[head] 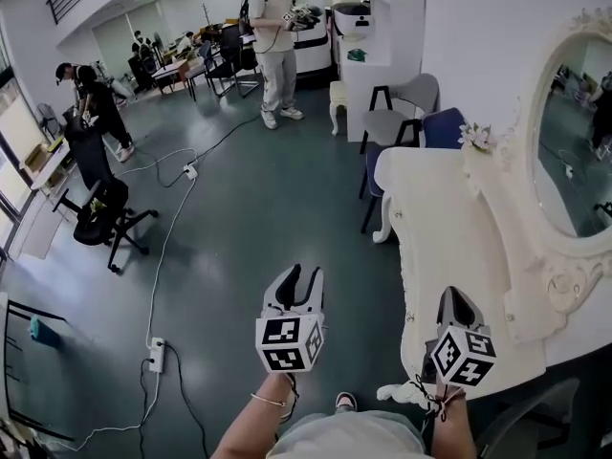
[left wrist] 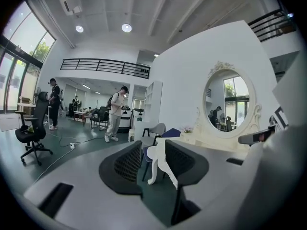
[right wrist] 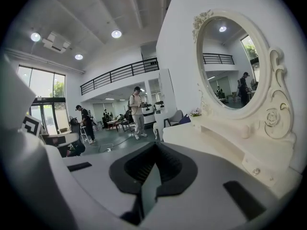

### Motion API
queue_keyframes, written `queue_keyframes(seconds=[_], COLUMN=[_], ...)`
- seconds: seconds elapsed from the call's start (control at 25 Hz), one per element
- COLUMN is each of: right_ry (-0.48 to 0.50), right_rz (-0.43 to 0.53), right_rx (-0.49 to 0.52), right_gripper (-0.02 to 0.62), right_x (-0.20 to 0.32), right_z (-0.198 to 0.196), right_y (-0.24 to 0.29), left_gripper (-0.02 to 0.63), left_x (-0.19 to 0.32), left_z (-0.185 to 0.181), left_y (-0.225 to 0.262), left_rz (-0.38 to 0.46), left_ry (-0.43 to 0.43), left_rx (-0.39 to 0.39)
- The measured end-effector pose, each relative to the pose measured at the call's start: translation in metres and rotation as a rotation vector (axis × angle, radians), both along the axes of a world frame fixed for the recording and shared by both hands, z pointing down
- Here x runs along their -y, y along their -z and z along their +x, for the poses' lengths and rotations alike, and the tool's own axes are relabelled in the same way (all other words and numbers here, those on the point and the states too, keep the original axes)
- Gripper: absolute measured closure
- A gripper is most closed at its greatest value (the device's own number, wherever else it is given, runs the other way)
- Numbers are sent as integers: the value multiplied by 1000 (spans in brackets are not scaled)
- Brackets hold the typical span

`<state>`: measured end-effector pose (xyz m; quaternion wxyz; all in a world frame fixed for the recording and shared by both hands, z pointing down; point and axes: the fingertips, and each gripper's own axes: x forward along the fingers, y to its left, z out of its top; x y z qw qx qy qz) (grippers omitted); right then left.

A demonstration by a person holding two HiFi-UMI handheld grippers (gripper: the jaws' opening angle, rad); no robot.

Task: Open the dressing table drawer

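Busy room behind; dresser ahead-right. Left gripper gapes empty, right gripper is clenched, the small drawer just to its right. Clenched jaws would likely knock the knob, not catch it.

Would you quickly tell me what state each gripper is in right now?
Left gripper: open, holding nothing.
Right gripper: closed, holding nothing.
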<state>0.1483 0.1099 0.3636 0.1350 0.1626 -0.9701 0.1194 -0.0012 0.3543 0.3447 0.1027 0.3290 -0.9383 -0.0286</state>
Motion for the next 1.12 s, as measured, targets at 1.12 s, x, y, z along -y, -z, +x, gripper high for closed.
queue_keyframes(seconds=[1.12], right_ry=[-546], right_rz=[-64], right_rx=[8], right_gripper=[588], right_x=[158], right_z=[-83], right_y=[-11], left_gripper=[440], left_x=[270], left_z=[-201], left_y=[13], left_rz=[-13], left_ry=[-525], left_rx=[30])
